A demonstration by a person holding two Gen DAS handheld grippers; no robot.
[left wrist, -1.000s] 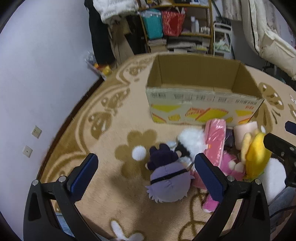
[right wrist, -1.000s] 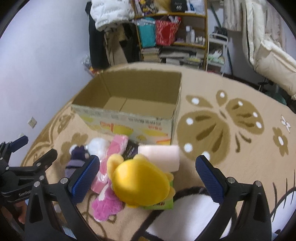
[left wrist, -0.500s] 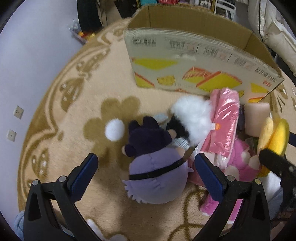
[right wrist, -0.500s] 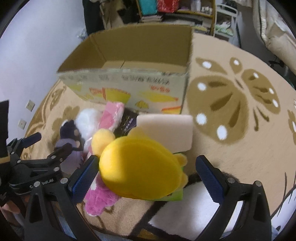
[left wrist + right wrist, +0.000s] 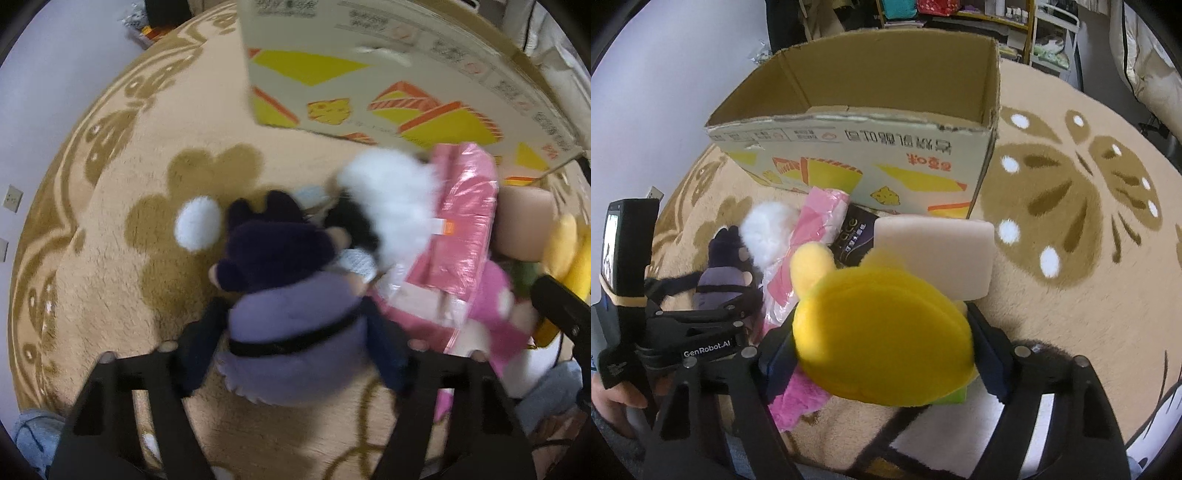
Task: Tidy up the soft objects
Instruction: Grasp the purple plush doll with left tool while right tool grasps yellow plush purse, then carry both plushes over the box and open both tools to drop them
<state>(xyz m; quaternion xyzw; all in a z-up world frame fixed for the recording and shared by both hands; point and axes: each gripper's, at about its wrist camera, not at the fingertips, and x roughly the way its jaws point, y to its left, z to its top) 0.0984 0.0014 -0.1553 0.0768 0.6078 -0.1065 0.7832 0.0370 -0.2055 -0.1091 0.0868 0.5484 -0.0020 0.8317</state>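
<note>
**Left wrist view: both grabs closing**

Left gripper (image 5: 295,339) jaws closing around the purple round plush doll (image 5: 291,325); right gripper (image 5: 882,350) closing around the yellow plush toy (image 5: 879,332). Pickup step, I'd say. Next: lift both into the open cardboard box (image 5: 857,162) beyond.

We seem to be in a home: patterned carpet (image 5: 1071,295), cluttered shelves (image 5: 990,18), hanging bedding (image 5: 1145,55).
</note>
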